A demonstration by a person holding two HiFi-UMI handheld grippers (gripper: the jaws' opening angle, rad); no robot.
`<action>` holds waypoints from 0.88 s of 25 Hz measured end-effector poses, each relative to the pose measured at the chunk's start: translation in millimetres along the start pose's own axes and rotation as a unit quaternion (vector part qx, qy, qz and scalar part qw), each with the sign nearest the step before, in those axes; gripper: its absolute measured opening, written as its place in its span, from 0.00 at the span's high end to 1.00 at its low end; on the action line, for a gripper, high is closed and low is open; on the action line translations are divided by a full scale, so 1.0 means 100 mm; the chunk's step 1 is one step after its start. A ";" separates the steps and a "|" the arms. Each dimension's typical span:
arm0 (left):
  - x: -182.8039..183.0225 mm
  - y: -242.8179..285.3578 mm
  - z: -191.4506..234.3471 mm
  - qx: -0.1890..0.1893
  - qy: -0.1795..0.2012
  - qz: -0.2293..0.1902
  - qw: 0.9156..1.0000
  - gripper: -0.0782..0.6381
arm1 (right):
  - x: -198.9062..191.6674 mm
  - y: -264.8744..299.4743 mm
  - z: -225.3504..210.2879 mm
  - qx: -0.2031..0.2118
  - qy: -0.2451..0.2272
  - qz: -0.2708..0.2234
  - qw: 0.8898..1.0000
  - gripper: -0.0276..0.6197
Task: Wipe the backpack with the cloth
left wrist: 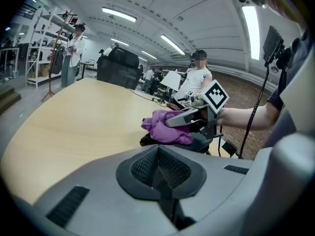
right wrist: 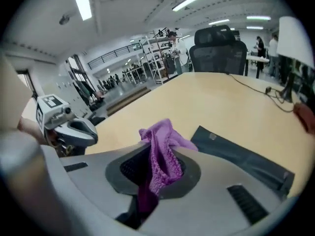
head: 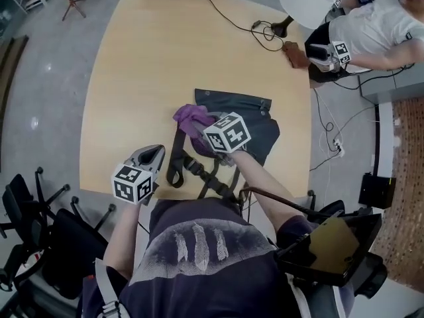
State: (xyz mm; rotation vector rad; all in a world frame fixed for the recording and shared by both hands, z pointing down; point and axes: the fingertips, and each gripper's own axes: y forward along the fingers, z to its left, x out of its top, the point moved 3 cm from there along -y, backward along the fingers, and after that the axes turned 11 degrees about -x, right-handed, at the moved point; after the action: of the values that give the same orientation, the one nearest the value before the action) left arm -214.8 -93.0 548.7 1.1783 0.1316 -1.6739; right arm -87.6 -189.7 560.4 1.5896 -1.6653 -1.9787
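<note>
A dark backpack point(head: 248, 121) lies flat on the wooden table point(head: 146, 65), its straps point(head: 177, 158) trailing toward the near edge. My right gripper point(head: 202, 126) rests over the backpack's left side, shut on a purple cloth point(head: 189, 118). In the right gripper view the purple cloth point(right wrist: 160, 156) is pinched between the jaws, with the backpack point(right wrist: 241, 156) beyond. My left gripper point(head: 154, 156) sits at the table's near edge, left of the straps, jaws shut and empty. In the left gripper view the cloth point(left wrist: 165, 127) and right gripper point(left wrist: 189, 117) sit ahead.
A brown wallet-like object point(head: 296, 53) and a black cable point(head: 245, 22) lie at the table's far right. Another person point(head: 377, 28) sits beyond that corner. Black chairs point(head: 40, 230) stand at my lower left, a dark device point(head: 331, 247) at my lower right.
</note>
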 end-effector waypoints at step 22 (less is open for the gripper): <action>0.06 0.20 -0.22 0.004 0.015 0.026 1.000 0.88 | -0.22 0.02 -0.37 -0.080 -0.179 0.031 0.980 0.91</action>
State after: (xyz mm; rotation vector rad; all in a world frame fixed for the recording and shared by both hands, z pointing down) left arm -185.1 -93.4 541.3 1.2029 0.1124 -1.6139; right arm -51.9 -200.8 581.3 1.1644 -1.5894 -2.4068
